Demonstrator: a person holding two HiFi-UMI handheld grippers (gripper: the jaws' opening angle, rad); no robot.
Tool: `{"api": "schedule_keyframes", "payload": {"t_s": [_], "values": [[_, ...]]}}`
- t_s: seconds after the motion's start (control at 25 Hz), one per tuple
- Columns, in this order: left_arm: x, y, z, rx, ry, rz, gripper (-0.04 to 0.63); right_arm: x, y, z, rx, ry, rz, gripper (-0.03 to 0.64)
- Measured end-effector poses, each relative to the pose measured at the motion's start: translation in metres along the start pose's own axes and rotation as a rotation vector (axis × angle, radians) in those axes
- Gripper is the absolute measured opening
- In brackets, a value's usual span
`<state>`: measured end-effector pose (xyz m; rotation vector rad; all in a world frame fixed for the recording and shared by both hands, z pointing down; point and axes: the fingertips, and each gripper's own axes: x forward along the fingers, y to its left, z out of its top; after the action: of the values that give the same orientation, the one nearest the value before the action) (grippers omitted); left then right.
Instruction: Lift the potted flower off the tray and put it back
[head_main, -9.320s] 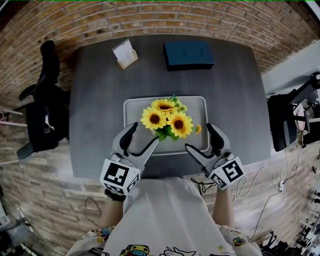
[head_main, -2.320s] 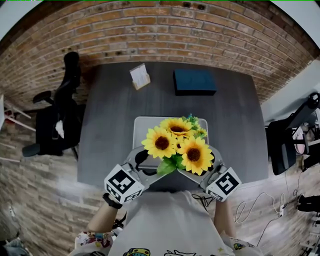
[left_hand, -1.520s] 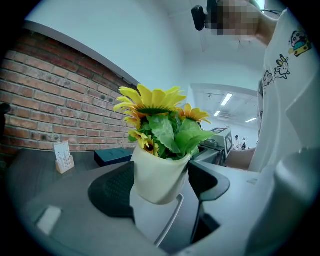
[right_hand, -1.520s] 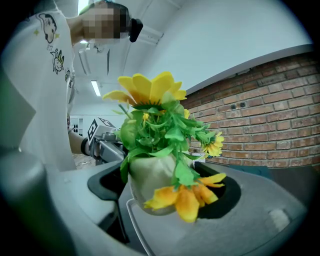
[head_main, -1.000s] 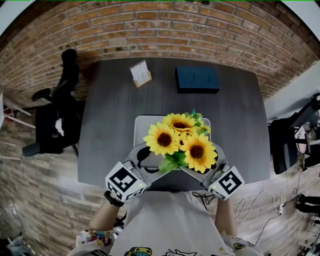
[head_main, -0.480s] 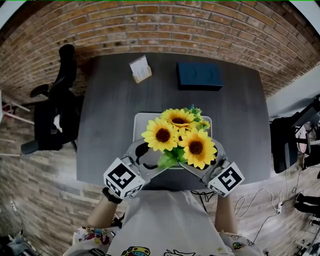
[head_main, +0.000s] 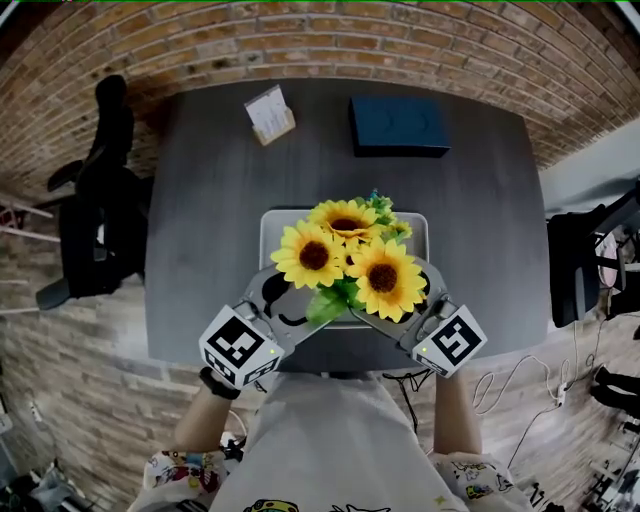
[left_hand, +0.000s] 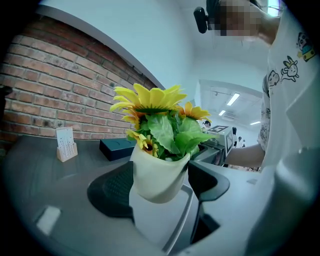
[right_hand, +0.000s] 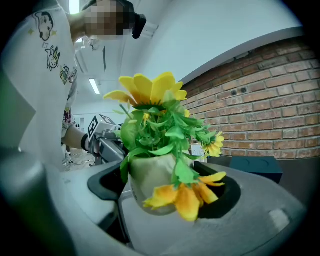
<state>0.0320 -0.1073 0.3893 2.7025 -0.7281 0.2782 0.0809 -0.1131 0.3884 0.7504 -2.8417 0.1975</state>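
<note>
Above the grey rectangular tray (head_main: 273, 224), the white-potted sunflower plant (head_main: 345, 265), clamped by left gripper (head_main: 284, 305) and right gripper (head_main: 405, 308), has been lowered; set-down seems near.

1. The potted flower (head_main: 345, 265) is done in bright yellow petals, dark brown centres and green leaves. Its pot (left_hand: 157, 175) is a creamy off-white.
2. The tray (head_main: 275, 225) is kept plain light grey.
3. The table (head_main: 200, 200) is finished in dark grey, faintly grained.
4. The box (head_main: 398, 125) at the far right is coloured deep navy. The card (head_main: 268, 112) at the far left is white.
5. The left gripper (head_main: 290, 302) and right gripper (head_main: 398, 305) are shelled in grey and padded in black, with cubes printed in black-and-white squares.
6. The brick wall (head_main: 320, 45) is laid in reddish-brown, with pale mortar.
</note>
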Motion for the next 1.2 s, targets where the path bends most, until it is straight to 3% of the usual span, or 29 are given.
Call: {"api": "schedule_keyframes", "payload": {"t_s": [0.12, 0.32, 0.56, 1.2], "values": [[0.009, 0.007, -0.012, -0.02, 0.013, -0.002, 0.35, 0.004, -0.007, -0.013, 0.013, 0.011, 0.005, 0.413], [-0.028, 0.012, -0.046, -0.046, 0.022, 0.007, 0.35, 0.029, 0.03, -0.03, 0.04, 0.013, 0.02, 0.413], [-0.021, 0.028, -0.065, -0.058, 0.057, 0.017, 0.348, 0.045, 0.024, -0.045, -0.014, 0.021, 0.053, 0.413], [-0.004, 0.043, -0.11, -0.064, 0.131, -0.006, 0.348, 0.055, 0.015, -0.098, 0.072, 0.072, 0.029, 0.411]]}}
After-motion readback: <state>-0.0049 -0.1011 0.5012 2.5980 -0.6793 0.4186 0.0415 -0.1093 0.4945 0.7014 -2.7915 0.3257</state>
